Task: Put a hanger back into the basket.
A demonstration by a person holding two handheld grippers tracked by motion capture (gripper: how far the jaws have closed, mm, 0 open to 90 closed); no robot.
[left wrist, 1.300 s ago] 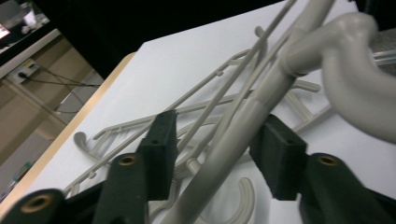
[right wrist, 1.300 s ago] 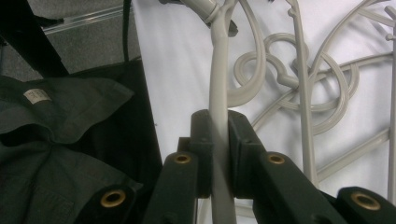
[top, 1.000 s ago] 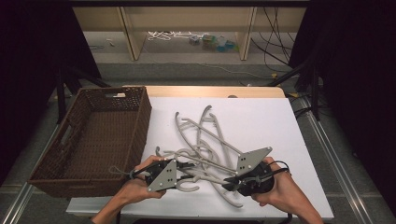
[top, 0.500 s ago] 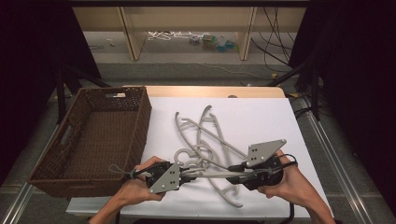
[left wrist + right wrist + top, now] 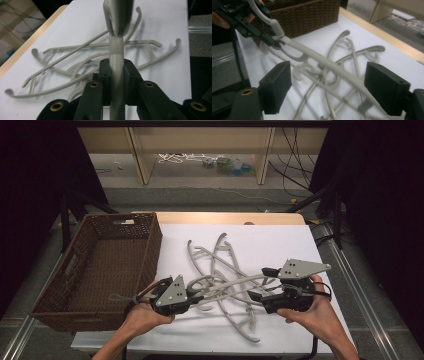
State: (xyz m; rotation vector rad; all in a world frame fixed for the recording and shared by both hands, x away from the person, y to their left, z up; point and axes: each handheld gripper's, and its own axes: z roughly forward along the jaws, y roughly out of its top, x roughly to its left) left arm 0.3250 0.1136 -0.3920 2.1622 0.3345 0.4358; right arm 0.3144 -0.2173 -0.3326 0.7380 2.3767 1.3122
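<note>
A grey plastic hanger (image 5: 230, 284) is lifted over a tangled pile of similar hangers (image 5: 220, 257) on the white table (image 5: 285, 245). My left gripper (image 5: 197, 296) is shut on one end of it. In the left gripper view the jaws clamp the hanger's bar (image 5: 116, 47) upright, above the pile (image 5: 75, 57). My right gripper (image 5: 260, 282) is open, its jaws wide apart. The hanger's arm (image 5: 324, 63) runs between its pads (image 5: 275, 87) without touching either. The right gripper view also shows the left gripper (image 5: 274, 41) holding the hanger's far end.
A brown wicker basket (image 5: 152, 250) stands empty on the left of the table, close beside my left hand, and its wall (image 5: 312, 15) appears in the right gripper view. A wooden edge (image 5: 225, 217) runs along the table's back. Shelves with clutter stand beyond.
Both grippers have drawn apart, the right one moving right and slightly up. The held hanger has come up off the pile and now stretches between them.
</note>
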